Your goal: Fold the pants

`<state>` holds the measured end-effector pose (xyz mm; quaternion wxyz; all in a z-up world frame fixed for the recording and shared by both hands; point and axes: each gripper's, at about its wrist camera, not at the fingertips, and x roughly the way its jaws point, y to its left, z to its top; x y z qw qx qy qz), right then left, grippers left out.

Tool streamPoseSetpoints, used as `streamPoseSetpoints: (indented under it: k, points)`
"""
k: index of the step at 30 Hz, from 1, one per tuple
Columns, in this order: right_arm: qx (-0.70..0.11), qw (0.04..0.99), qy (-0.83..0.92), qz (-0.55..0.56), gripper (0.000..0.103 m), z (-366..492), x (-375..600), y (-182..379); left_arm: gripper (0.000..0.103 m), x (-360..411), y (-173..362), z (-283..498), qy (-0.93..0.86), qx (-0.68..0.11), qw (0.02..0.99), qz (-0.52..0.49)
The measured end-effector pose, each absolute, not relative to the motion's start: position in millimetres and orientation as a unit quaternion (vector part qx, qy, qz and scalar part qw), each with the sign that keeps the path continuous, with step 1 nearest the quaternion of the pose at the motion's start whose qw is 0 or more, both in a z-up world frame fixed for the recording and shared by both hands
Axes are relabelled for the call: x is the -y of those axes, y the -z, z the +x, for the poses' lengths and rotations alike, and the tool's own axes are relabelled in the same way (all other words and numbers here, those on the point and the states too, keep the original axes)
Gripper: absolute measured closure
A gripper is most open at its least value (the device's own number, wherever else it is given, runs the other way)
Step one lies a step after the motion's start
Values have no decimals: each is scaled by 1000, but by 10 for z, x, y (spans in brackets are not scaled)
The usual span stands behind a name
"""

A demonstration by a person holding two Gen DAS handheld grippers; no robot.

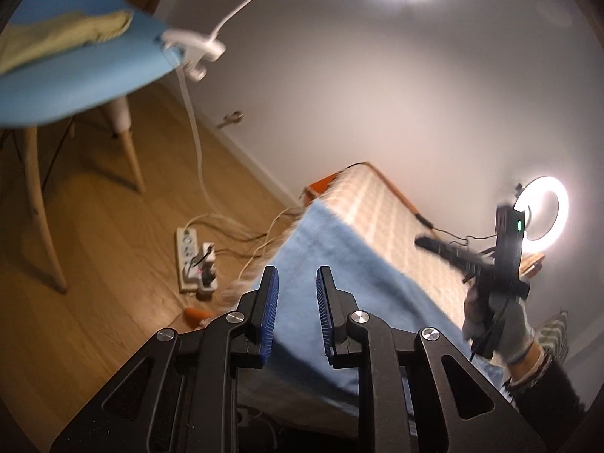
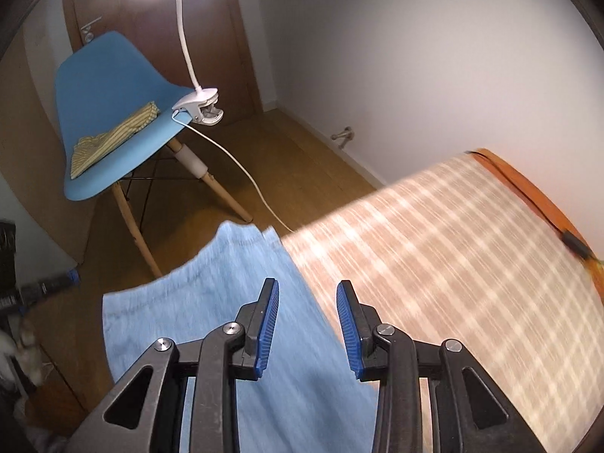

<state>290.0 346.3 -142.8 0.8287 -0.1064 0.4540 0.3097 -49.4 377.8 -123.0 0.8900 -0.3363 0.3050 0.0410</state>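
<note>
While no label can be read in the left wrist view, the left gripper (image 1: 297, 283) hangs with jaws slightly apart and nothing between them, over blue pants (image 1: 332, 264) spread on a checked table (image 1: 381, 204). From the right wrist view, the right gripper (image 2: 307, 294) stands parted and empty above the pants (image 2: 226, 290) at the table (image 2: 453, 234) edge; markings on a door (image 2: 90, 30) are illegible.

Soft denim pants (image 2: 211, 302) (matt), glossy plastic chair (image 2: 109, 87).
</note>
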Motion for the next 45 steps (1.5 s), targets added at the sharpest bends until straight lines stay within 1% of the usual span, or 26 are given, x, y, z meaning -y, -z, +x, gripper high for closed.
streamPoseSetpoints:
  k: [1,3,4,5,9,13,16,17,18,19,20,24,26,30,31,32,38,40,42,43,44,45]
  points:
    - [-450,833,-306,-101,70,2799,-3342,1389,84,-3737,1179,-477,-37,-302,893,-332]
    - [-442,841,-298,-90,70,2607,-3105,1299,80,-3617,1021,-424,-24,-297,900,-318]
    - [-437,847,-292,-83,67,2509,-2960,1241,77,-3555,957,-393,-18,-295,904,-310]
    - [-433,851,-287,-75,65,2423,-2851,1186,76,-3475,900,-347,-11,-293,907,-302]
    - [-415,873,-254,-42,65,2088,-2343,974,76,-3146,683,-213,30,-289,914,-283]
    - [-403,891,-209,-12,64,1826,-1823,791,72,-2743,580,-23,78,-289,912,-279]
    - [-390,905,-171,-15,64,1623,-1522,676,69,-2416,539,110,111,-292,910,-273]
    - [-390,907,-161,-12,62,1564,-1425,652,66,-2287,534,155,124,-294,908,-270]
    - [-391,908,-150,-8,58,1501,-1323,623,65,-2159,521,192,134,-296,907,-268]
    - [-392,910,-135,-5,46,1419,-1209,593,64,-2060,518,235,144,-299,905,-265]
    - [-390,913,-118,-4,40,1328,-1091,555,64,-1952,514,280,153,-302,904,-262]
    - [-378,924,-58,3,40,962,-577,424,63,-1424,517,455,200,-322,893,-241]
    - [-374,927,-27,17,40,766,-275,361,57,-1201,530,504,220,-331,887,-233]
    - [-371,927,26,43,40,446,234,285,54,-659,607,569,265,-350,873,-214]
    - [-370,927,40,48,39,371,348,276,50,-541,624,574,272,-355,870,-209]
    - [-369,926,54,55,38,311,456,275,48,-425,650,576,278,-361,867,-202]
    - [-366,917,132,88,32,-32,1057,298,48,355,817,512,343,-394,841,-141]
    - [-364,913,161,95,31,-134,1229,300,48,608,879,442,368,-406,829,-113]
    - [-364,908,179,107,27,-195,1392,296,48,833,951,388,393,-421,813,-89]
    - [-364,904,193,114,19,-226,1475,297,48,950,999,367,408,-433,799,-83]
    - [-366,900,206,120,14,-249,1551,301,48,1032,1043,344,420,-443,788,-80]
    - [-368,895,218,126,14,-273,1630,305,48,1126,1082,314,427,-451,780,-72]
